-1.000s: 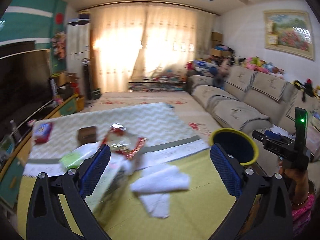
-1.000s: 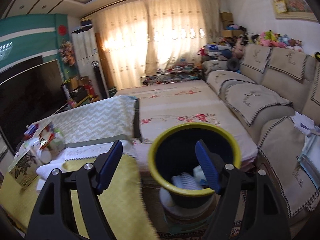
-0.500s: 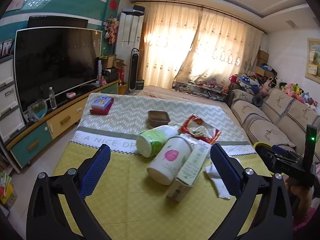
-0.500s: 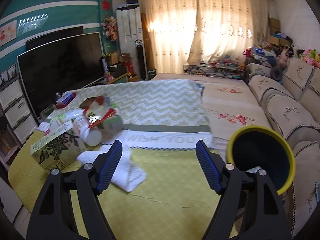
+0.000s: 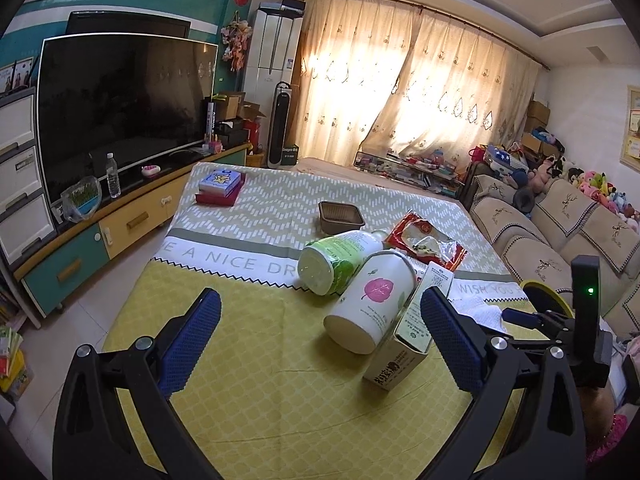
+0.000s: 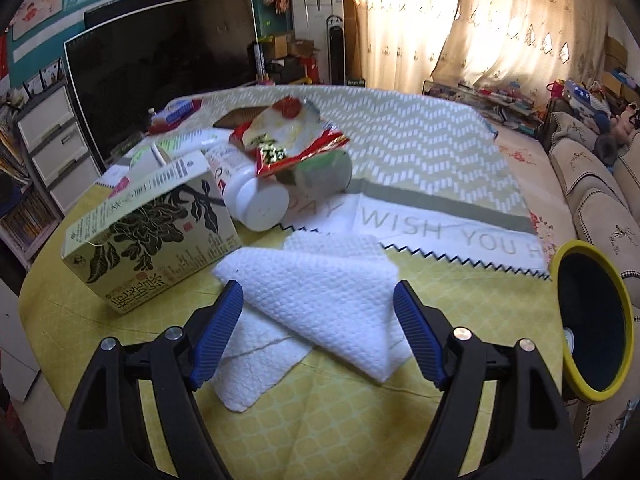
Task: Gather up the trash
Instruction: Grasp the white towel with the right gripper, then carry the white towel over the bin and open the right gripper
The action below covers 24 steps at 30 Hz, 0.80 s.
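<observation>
White paper towels (image 6: 320, 304) (rumpled) beside leaf-print carton (image 6: 152, 232), toppled bottles (image 5: 372, 300), red wrapper (image 6: 288, 136)

We see our left gripper (image 5: 320, 320) spread wide above the yellow tablecloth (image 5: 260, 380); beyond it a white pink-leaf bottle (image 5: 370, 300) lies beside a green-labelled bottle (image 5: 336, 256).

Right claw (image 6: 318, 328) from bin (image 6: 592, 326) to tissue (image 6: 320, 304).

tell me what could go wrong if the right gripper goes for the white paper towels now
1. The white textured paper towels lie in overlapping layers, so the open right gripper may lift only one.
2. The leaf-printed cardboard box sits close beside its left finger and could get nudged.
3. The yellow-rimmed dark bin stands off the yellow tablecloth's edge; a loosely held towel might drop short.
</observation>
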Each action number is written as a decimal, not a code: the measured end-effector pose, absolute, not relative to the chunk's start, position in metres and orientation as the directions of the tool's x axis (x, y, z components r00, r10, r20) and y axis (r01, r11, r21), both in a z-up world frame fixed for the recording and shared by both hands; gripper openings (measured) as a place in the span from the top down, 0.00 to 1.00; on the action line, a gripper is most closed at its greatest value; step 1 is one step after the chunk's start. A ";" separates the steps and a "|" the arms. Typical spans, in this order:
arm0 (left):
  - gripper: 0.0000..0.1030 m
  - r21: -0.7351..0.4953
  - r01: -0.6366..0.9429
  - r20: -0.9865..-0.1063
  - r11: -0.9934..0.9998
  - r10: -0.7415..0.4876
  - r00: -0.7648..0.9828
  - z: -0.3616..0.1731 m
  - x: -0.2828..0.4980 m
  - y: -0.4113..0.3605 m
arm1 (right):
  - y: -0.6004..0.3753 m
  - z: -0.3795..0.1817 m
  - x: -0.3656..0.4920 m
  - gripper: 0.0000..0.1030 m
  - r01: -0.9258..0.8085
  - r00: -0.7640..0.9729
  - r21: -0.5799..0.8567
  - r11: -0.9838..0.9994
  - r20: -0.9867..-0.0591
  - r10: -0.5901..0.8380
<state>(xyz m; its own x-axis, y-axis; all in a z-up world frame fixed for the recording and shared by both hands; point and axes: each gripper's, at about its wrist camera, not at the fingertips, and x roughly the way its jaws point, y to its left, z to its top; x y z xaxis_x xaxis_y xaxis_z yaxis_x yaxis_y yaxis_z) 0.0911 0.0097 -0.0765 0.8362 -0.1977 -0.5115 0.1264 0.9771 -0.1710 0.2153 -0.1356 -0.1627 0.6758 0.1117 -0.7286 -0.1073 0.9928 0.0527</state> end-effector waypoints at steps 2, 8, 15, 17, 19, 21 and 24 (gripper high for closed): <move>0.05 -0.169 0.127 -0.514 0.977 -0.197 0.835 -0.078 0.092 0.008 | -0.132 -0.167 0.221 0.29 -0.104 0.657 0.048 0.993 -0.746 0.105; 0.05 -0.170 0.123 -0.522 0.978 -0.195 0.830 -0.083 0.092 0.007 | -0.129 -0.178 0.229 0.35 -0.100 0.623 0.035 0.994 -0.777 0.090; 0.05 -0.171 0.120 -0.530 0.978 -0.194 0.826 -0.087 0.094 0.005 | -0.140 -0.171 0.225 0.86 -0.074 0.655 0.054 0.996 -0.751 0.089; 0.05 -0.170 0.119 -0.530 0.978 -0.193 0.826 -0.087 0.094 0.005 | -0.142 -0.166 0.222 0.90 -0.078 0.667 0.067 0.995 -0.738 0.102; 0.05 -0.170 0.118 -0.531 0.978 -0.192 0.826 -0.087 0.094 0.003 | -0.145 -0.160 0.217 0.91 -0.079 0.688 0.075 0.994 -0.718 0.109; 0.05 -0.166 0.120 -0.530 0.979 -0.192 0.826 -0.087 0.094 0.003 | -0.152 -0.151 0.211 0.91 -0.070 0.709 0.083 0.994 -0.696 0.108; 0.05 -0.159 0.127 -0.533 0.979 -0.193 0.824 -0.087 0.094 0.000 | -0.166 -0.138 0.201 0.91 -0.044 0.739 0.095 0.995 -0.667 0.096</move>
<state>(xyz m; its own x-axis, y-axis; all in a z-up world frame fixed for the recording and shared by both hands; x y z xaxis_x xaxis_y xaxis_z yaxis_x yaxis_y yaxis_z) 0.0938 0.0000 -0.0875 0.8235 -0.1932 -0.5333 0.1270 0.9791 -0.1587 0.2008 -0.1656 -0.1381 0.7393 0.0957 -0.6665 -0.0436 0.9946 0.0945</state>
